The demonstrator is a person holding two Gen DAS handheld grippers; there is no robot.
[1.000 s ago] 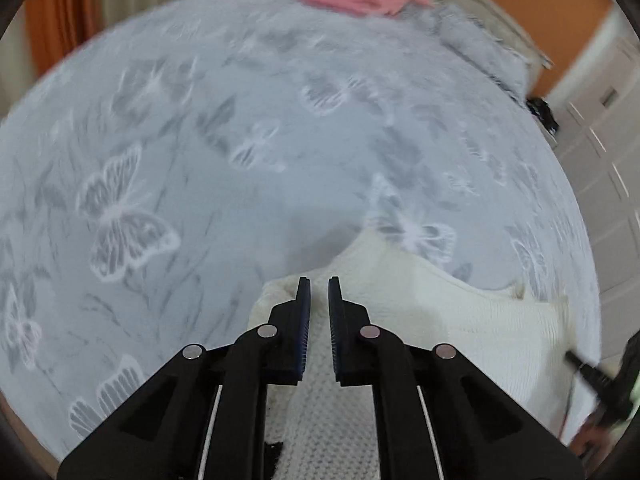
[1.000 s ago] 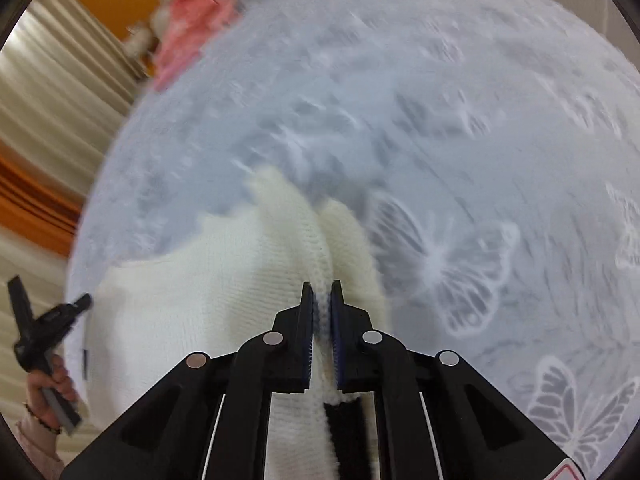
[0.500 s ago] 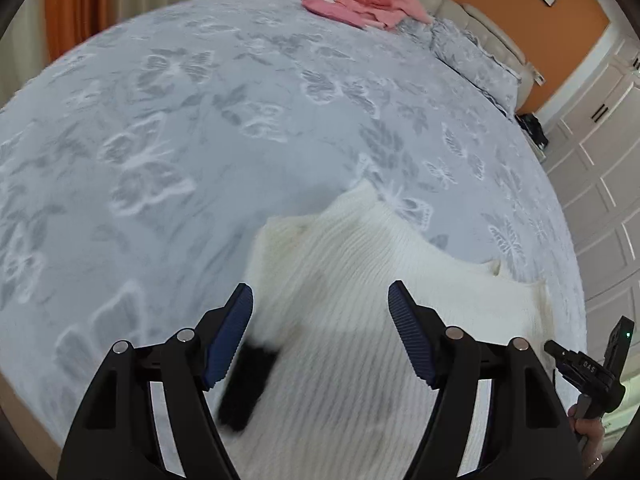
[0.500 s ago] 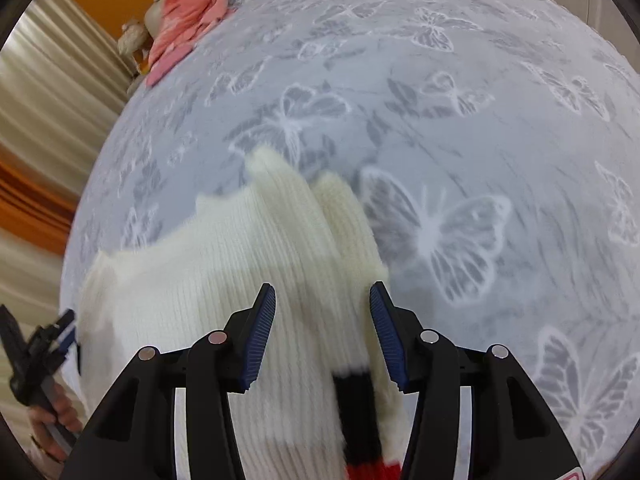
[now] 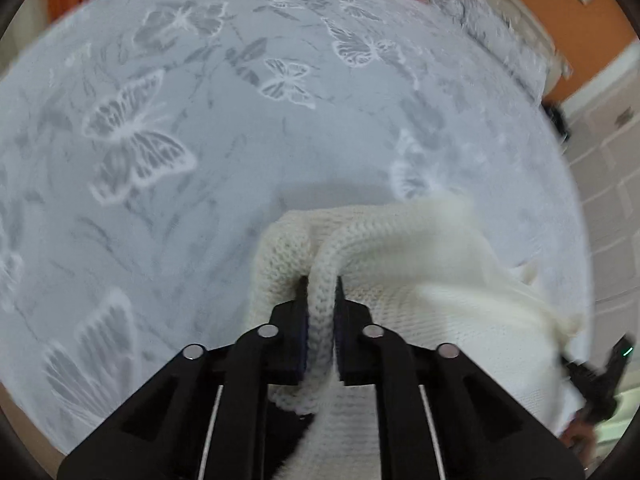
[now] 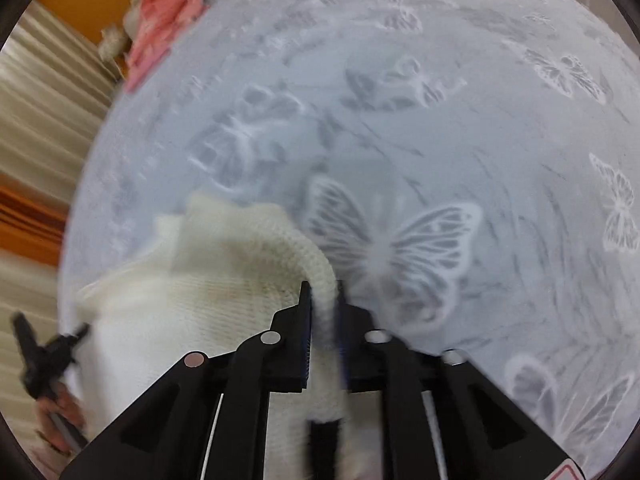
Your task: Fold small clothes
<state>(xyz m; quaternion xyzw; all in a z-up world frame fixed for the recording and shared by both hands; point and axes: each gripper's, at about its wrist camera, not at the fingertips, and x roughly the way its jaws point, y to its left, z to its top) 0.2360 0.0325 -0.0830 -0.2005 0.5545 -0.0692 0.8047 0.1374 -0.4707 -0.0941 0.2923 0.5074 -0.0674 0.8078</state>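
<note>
Both grippers, spread wide half a second earlier, are now closed on the sweater (image 5: 420,280). A knit ridge is pinched by the left gripper (image 5: 320,312) and another by the right gripper (image 6: 323,320). The sweater is bunched and partly lifted off the bed (image 5: 200,160), near its front edge. A fresh grasp is thus made, and a fold is judged ready to be carried over.

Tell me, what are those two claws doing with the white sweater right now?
Left gripper shut on a sweater fold. Right gripper shut on another fold. Sweater bunched on the bedspread. Nothing in the way.
</note>
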